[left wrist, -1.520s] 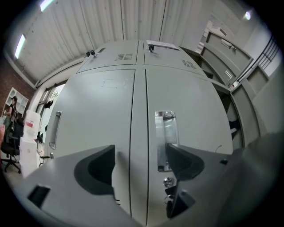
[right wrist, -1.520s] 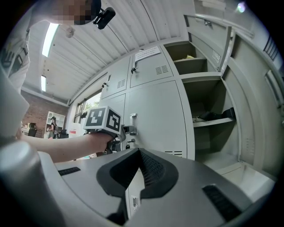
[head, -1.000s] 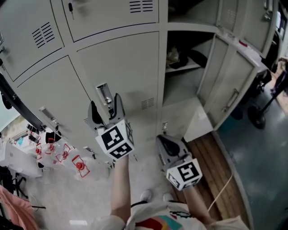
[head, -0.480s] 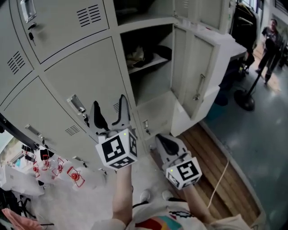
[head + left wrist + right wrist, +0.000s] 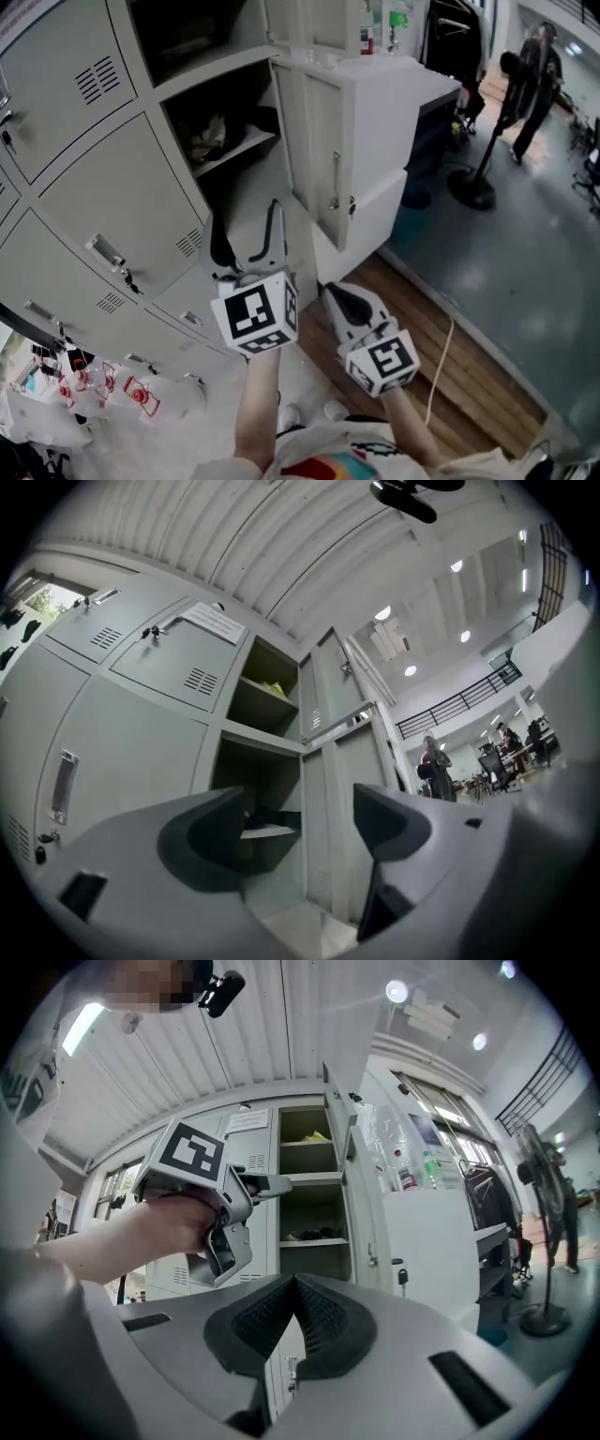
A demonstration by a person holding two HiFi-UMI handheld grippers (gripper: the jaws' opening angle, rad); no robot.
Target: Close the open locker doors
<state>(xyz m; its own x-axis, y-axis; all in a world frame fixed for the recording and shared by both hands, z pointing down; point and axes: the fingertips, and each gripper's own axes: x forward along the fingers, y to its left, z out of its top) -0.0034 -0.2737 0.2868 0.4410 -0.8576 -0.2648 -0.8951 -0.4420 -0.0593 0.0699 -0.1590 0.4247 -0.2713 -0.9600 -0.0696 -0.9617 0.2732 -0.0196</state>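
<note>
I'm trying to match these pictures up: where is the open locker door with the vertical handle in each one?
Head view: open door at upper centre, its handle facing the camera.
Left gripper view: the door at centre, tall and narrow.
Right gripper view: the door just right of centre, nearly edge-on.
Shared landmark: the shelf with dark things, left of the door.

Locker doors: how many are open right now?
3, one above another: upper door, middle door with a handle, lower door. More may lie out of frame.
</note>
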